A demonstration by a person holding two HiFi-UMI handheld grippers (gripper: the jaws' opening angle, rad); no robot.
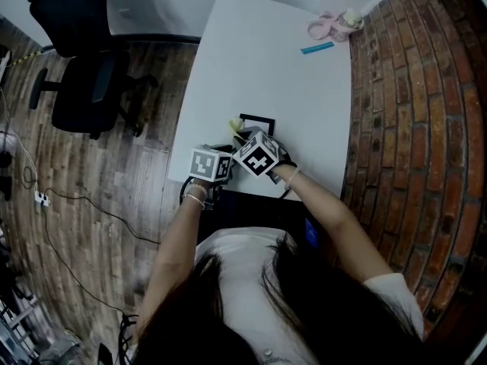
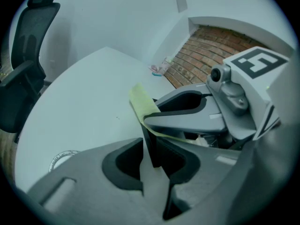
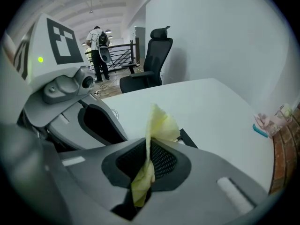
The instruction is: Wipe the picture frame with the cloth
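Position: a person stands at the near edge of a white table [image 1: 281, 59] with a gripper in each hand, the two marker cubes close side by side over that edge. The left gripper [image 2: 152, 165] has its jaws closed on the picture frame [image 1: 256, 116]. In the left gripper view a thin black edge of the frame stands upright between the pads, with both pads against it. The frame is black and sits at the near part of the table, directly ahead of the grippers. The right gripper [image 3: 146, 165] has its jaws closed on the cloth [image 3: 159, 125]. The cloth is pale yellow, is pinched between the ribbed pads, and rises above them in a crumpled tuft. In the left gripper view the cloth lies over the right gripper's jaw, just beside the frame's upper edge. Whether the cloth is in contact with the frame cannot be confirmed, as the jaw covers that spot. At the far corner of the table lie a pink object [image 1: 327, 26] and a small blue item [image 1: 316, 48], both well apart from the frame. A black office chair [image 1: 84, 59] stands on the wooden floor to the left. A brick wall [image 1: 411, 128] runs along the right side of the table.
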